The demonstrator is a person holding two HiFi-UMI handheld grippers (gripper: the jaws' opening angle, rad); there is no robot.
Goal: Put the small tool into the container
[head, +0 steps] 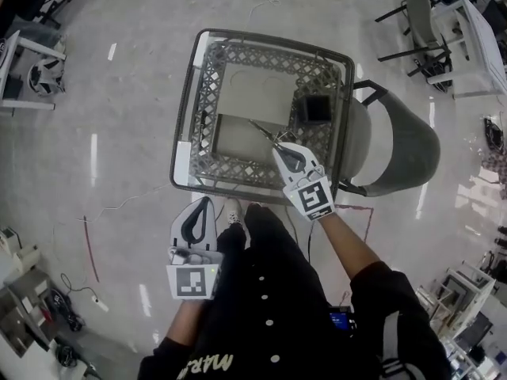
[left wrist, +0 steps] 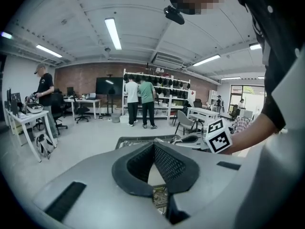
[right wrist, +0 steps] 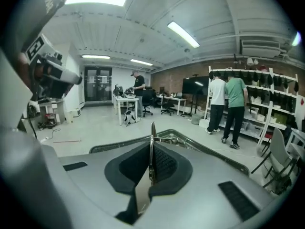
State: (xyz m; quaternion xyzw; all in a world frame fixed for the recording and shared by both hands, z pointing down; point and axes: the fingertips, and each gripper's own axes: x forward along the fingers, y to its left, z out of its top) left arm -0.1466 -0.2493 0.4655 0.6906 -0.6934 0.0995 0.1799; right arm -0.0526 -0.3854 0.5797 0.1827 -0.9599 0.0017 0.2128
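Head view: right tongs (head: 280, 149) outstretched with tool (head: 264, 131)

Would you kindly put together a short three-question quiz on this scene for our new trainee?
1. Multiple choice: what is the right claw shut on?
A) a spoon
B) the small tool, a thin metal piece
C) nothing

2. True or false: the left claw also grips the small tool.

3. Short answer: where does the black box lie?

Key: 1 B. 2 False: the left claw is shut, holds nothing and is close to the person's body. 3 In the grey basket.
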